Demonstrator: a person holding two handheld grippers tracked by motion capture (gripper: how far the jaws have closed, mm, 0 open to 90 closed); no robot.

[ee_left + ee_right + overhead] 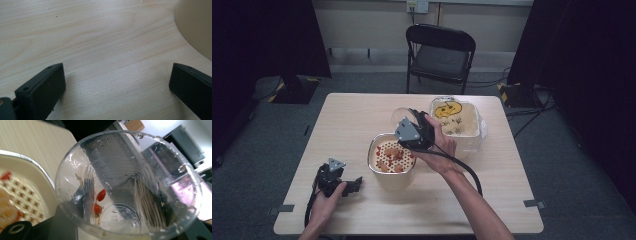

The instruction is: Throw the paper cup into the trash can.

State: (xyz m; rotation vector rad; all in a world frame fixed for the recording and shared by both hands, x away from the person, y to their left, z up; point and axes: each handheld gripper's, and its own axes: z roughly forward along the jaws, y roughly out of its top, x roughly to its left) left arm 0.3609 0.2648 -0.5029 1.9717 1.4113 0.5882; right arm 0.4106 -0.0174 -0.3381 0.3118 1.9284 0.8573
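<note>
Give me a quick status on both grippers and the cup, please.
Right gripper shut on clear plastic cup, two red bits stuck inside. Left gripper open, on table. Strainer bin beneath; nothing blocking.

- In the high view the person's right hand and the right gripper cover most of the clear plastic cup.
- Right gripper view: the cup's base is cut off below.
- Left gripper view: the beige container is cropped at the corner.

One clear cup, two bins, one folding chair.
</note>
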